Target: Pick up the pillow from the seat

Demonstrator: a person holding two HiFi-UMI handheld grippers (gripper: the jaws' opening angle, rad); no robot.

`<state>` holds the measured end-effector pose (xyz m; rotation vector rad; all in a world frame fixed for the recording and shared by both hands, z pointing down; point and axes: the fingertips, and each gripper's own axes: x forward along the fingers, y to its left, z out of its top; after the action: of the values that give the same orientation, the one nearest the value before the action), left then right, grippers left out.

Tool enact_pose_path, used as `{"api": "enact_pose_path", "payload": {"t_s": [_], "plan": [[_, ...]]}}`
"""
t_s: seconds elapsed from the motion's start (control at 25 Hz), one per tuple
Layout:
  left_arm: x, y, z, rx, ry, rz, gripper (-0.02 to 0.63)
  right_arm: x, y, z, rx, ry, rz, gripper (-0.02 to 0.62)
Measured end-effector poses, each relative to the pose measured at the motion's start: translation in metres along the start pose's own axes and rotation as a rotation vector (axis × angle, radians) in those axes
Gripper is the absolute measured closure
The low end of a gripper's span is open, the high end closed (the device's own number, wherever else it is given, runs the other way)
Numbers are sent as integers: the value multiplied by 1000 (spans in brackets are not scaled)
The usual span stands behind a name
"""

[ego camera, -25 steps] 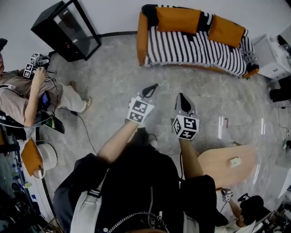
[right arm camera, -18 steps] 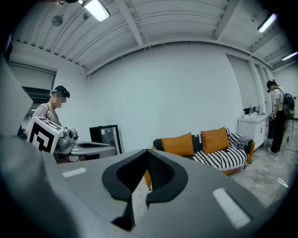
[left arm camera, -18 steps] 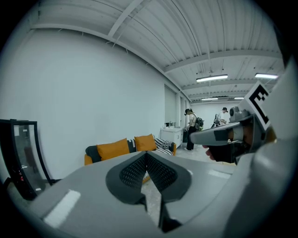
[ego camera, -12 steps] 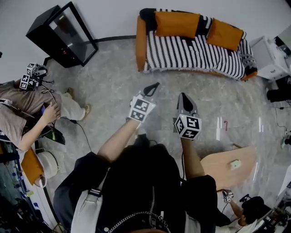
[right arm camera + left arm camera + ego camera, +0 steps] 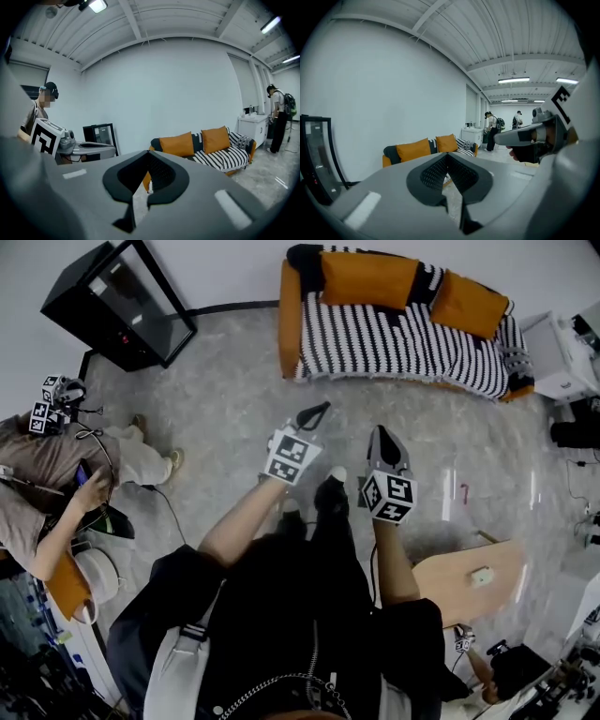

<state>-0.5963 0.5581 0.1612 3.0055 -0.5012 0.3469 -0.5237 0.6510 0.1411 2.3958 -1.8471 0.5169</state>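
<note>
Two orange pillows lean on the back of a black-and-white striped sofa (image 5: 403, 338) across the room: one on the left (image 5: 366, 277), one on the right (image 5: 469, 304). Both grippers hang in the air over the grey floor, well short of the sofa and pointing toward it. My left gripper (image 5: 314, 413) is shut and holds nothing. My right gripper (image 5: 382, 437) beside it is also shut and empty. The left gripper view shows the pillows (image 5: 414, 149) far beyond its closed jaws. In the right gripper view the pillows (image 5: 176, 144) and the sofa seat (image 5: 220, 157) are just as distant.
A black glass-fronted cabinet (image 5: 117, 301) stands at the back left. A person (image 5: 56, 456) sits on the floor at the left with cables nearby. A wooden table (image 5: 469, 577) is at my right. A white cabinet (image 5: 562, 357) flanks the sofa's right end.
I have stepped a little toward the sofa; a shoe now shows between the grippers. Both grippers stayed shut and level. The seated person at the left has lowered an arm.
</note>
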Motion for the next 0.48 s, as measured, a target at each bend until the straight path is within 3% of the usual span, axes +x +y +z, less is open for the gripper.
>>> {"api": "enact_pose_path", "payload": {"t_s": [0.48], "plan": [[115,52,14,16,28,47,595,115,-69,27,46,-4,52,593]]}}
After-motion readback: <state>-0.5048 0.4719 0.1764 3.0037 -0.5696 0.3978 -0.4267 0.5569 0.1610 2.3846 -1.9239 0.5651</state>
